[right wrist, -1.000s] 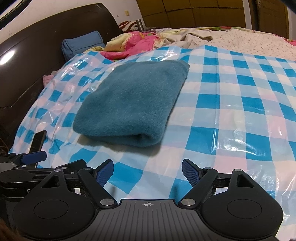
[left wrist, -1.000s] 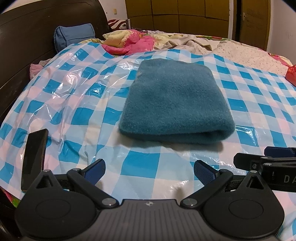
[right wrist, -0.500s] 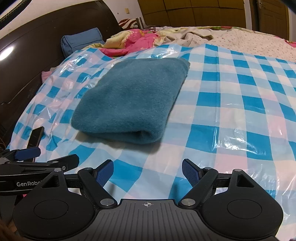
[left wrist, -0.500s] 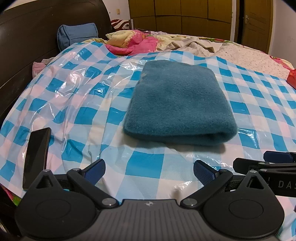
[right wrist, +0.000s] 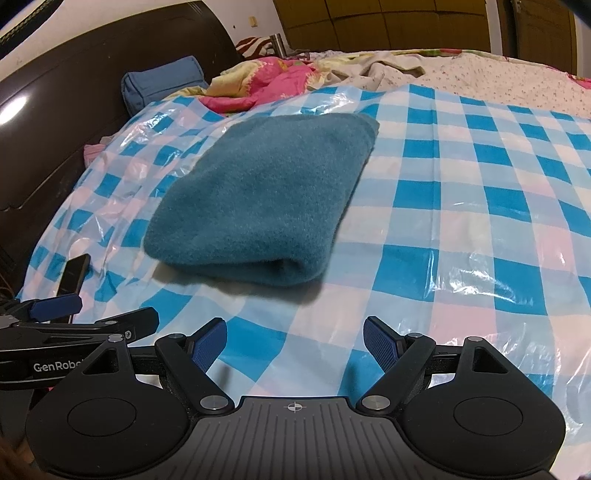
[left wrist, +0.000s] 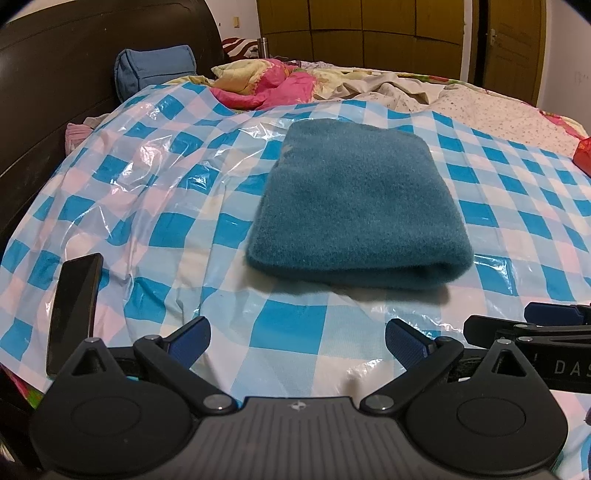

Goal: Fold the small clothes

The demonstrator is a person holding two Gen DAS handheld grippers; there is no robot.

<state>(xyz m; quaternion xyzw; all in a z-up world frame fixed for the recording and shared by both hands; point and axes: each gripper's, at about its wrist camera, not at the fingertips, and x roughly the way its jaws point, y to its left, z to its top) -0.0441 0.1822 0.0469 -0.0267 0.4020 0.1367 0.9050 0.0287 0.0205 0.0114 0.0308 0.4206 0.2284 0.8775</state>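
A: Here is the teal fleece garment (left wrist: 358,218), folded into a thick rectangle on the bed, lying on the blue-and-white checked plastic sheet (left wrist: 288,332). Its rounded fold edge faces the cameras.

B: And the left claw (left wrist: 295,338) hangs low in front of it, jaws spread wide, nothing between the blue pads (left wrist: 188,334). It is apart from the cloth, a stretch of checked sheet between them.

A: Same picture on the other side. The right claw (right wrist: 295,341) is wide open and empty as well, hovering just short of the fold's right-hand corner.

B: In the right wrist view the garment (right wrist: 266,195) sits left of centre, running away diagonally toward the headboard.

A: The two tools are side by side; each one shows at the edge of the other's view. The left claw (right wrist: 55,310) pokes in at lower left of the right camera.

B: A dark phone (left wrist: 74,310) lies on the sheet near the left edge of the bed, well apart from the garment.

A: Beyond the sheet, a heap of pink and yellow bedding (left wrist: 266,83) and a blue bolster (left wrist: 155,72) against the dark headboard (left wrist: 55,74).

B: Brown wardrobe doors (left wrist: 369,29) close off the back of the room.
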